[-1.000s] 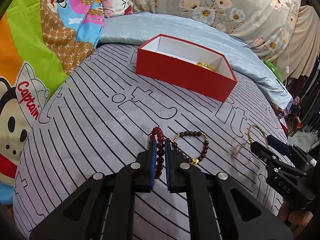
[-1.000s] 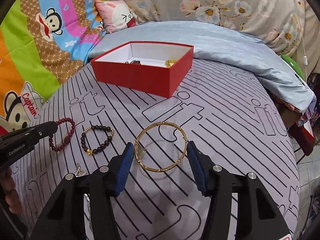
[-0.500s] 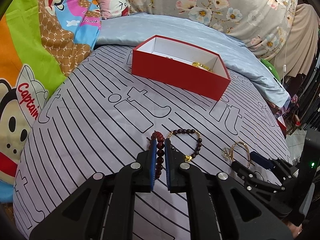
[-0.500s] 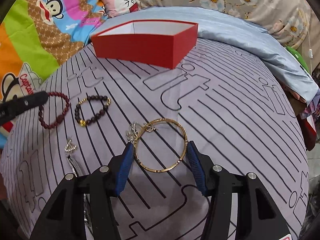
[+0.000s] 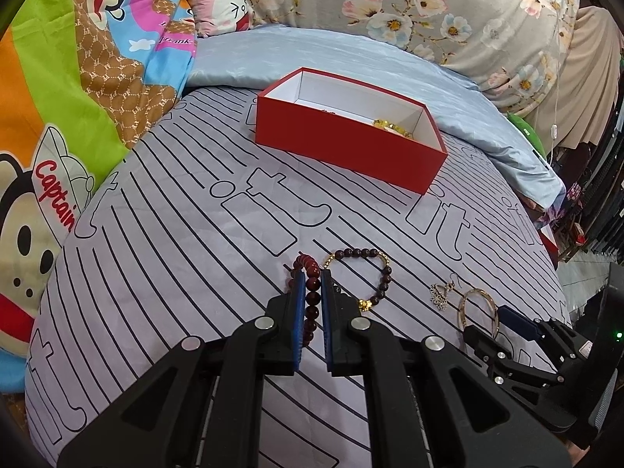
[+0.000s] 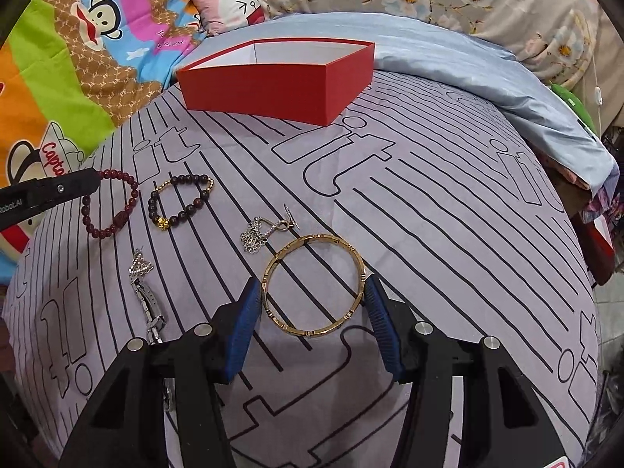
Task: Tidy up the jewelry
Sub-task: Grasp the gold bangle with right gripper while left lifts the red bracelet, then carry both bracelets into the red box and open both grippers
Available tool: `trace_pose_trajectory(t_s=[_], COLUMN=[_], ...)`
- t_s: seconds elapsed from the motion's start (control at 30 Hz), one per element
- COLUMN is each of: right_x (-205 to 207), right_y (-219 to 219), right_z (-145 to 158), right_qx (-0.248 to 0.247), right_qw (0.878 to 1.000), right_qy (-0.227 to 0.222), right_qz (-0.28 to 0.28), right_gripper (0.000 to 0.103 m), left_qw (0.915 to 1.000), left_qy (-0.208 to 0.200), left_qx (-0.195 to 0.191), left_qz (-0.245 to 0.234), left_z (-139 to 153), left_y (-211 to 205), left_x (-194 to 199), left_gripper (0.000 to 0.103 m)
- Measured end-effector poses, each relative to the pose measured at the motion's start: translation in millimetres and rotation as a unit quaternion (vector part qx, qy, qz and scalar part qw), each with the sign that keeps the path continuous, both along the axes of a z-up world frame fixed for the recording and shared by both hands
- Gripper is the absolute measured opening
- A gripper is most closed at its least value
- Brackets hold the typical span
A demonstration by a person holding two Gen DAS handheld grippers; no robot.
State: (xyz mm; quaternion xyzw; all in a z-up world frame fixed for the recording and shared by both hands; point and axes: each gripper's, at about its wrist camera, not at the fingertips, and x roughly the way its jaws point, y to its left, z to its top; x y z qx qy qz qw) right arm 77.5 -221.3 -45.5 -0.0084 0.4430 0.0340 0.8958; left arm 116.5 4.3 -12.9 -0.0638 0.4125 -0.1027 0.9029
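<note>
My left gripper (image 5: 312, 279) is shut on a dark red bead bracelet (image 5: 310, 296), which also shows in the right wrist view (image 6: 117, 210) on the striped bedsheet. A darker bead bracelet with gold beads (image 5: 370, 277) lies just right of it. My right gripper (image 6: 312, 296) is shut on a gold bangle (image 6: 314, 288), its blue pads touching both sides of the bangle, low over the sheet. A silver flower earring (image 6: 259, 234) lies just beyond the bangle. The open red box (image 5: 347, 132) with gold jewelry inside stands farther back.
A silver chain with a pendant (image 6: 146, 296) lies left of my right gripper. A blue quilt (image 5: 351, 54) and floral pillows lie behind the box. A cartoon monkey blanket (image 5: 58, 97) is on the left. The bed's edge drops off at right (image 6: 585, 273).
The left gripper has lifted slightly with the red bracelet held. The right gripper has dropped lower and moved back, keeping the bangle between its pads; the earring now shows beyond it.
</note>
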Motion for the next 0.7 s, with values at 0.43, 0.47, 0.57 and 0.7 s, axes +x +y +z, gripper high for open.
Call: trace_pose_trajectory(t_s=[0.43,0.47,0.57,0.7], right_x=[11,15,33,64], right_y=[-5,-4,1,5], right_z=[70,74,87,101], right_qx=[0.052,0.052,0.055,0.062], right_qw=[0.996,0.996,0.995,0.993], right_qy=[-0.067,-0.071,-0.083,-0.095], right_qz=[0.016,0.019,0.030,0.040], right_gripper=[0.053,0.053,0.053,0.053], left_qw=[0.9994,0.9993,0.9986,0.9969], left_qy=[-0.021,-0.027,-0.044,-0.068], left_qx=[-0.015,-0.014,-0.012,-0.014], left_qz=[-0.022,-0.023,-0.028,-0.037], left_z=[31,36,52,74], left_y=[-7,-7,-7,-8], left_x=[8,11,25,51], left_gripper=[0.008,0.008,0.008,0.008])
